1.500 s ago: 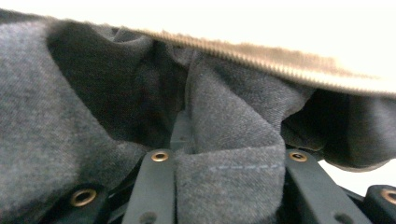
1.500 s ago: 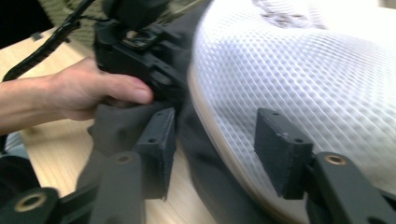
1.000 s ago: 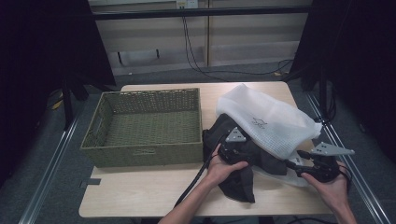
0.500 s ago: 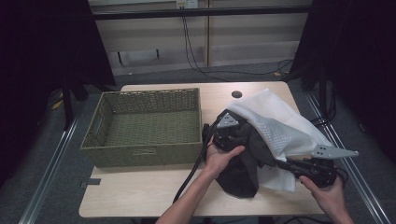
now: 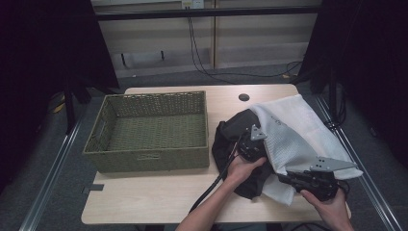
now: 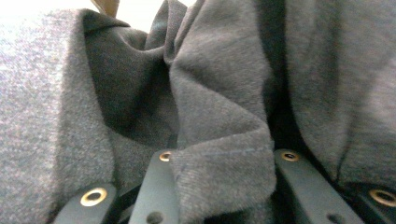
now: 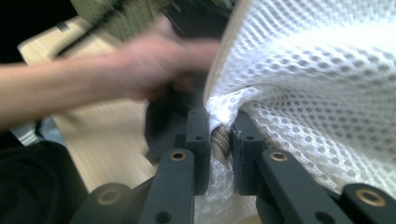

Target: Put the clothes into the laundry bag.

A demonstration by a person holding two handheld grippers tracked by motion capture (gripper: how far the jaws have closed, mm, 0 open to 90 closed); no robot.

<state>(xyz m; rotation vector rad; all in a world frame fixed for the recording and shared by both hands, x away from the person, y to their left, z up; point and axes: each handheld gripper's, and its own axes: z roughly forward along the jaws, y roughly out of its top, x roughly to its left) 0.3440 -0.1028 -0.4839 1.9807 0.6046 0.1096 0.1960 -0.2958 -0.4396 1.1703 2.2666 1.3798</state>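
Here the left gripper (image 6: 219, 186) pinches a fold of the dark cloth (image 6: 215, 107). The right gripper (image 7: 219, 140), its jaws having just been closing, pinches the white mesh bag (image 5: 300, 137), lower right, stretching from lower left to upper right beside the basket (image 5: 149, 159).

**The bag flattens and both grips close**

We see the white mesh bag (image 5: 303, 130) lower and flatter than before, stretched toward the lower right of the high view. The dark garment (image 5: 235, 134) now shows more at the centre. The right gripper (image 5: 288, 179) closed its jaws on the mesh edge; the left gripper (image 5: 245, 144) closed further on dark cloth.
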